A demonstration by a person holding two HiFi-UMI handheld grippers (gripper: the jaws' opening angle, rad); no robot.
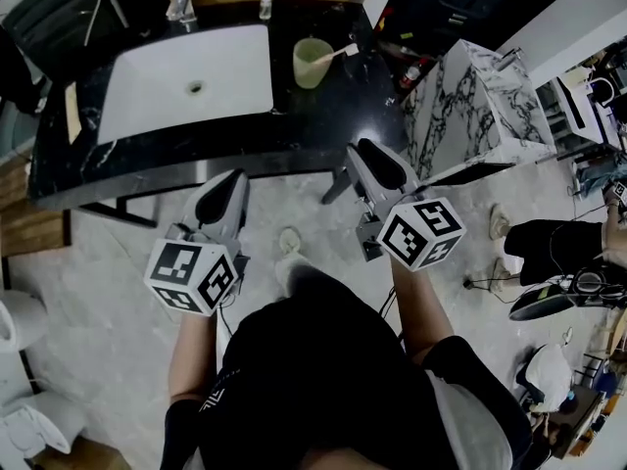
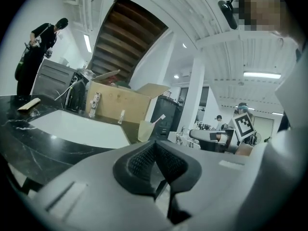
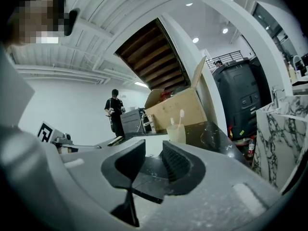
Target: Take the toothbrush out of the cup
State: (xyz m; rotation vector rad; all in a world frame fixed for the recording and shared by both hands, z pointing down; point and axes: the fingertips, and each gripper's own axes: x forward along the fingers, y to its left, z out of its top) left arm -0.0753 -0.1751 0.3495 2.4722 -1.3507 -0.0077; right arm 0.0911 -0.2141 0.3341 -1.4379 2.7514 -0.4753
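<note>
A pale green cup (image 1: 312,64) stands on the black counter (image 1: 323,125), right of the white sink (image 1: 191,81). A white toothbrush (image 1: 339,53) leans out of the cup to the right. Both grippers hang over the floor in front of the counter, well short of the cup. My left gripper (image 1: 233,184) points at the counter's front edge, its pads together with nothing between them. My right gripper (image 1: 377,160) is open and empty, roughly in line with the cup. The cup (image 3: 176,134) and toothbrush (image 3: 181,115) show far beyond the right gripper (image 3: 154,160). From the left gripper (image 2: 155,150) the cup (image 2: 145,131) lies ahead and slightly left.
A marble-patterned cabinet (image 1: 480,106) stands right of the counter, close to my right gripper. A faucet (image 1: 179,3) and a small bottle (image 1: 265,1) sit behind the sink. A cardboard box (image 3: 175,107) is beyond the counter. A person in black (image 3: 114,109) stands far back.
</note>
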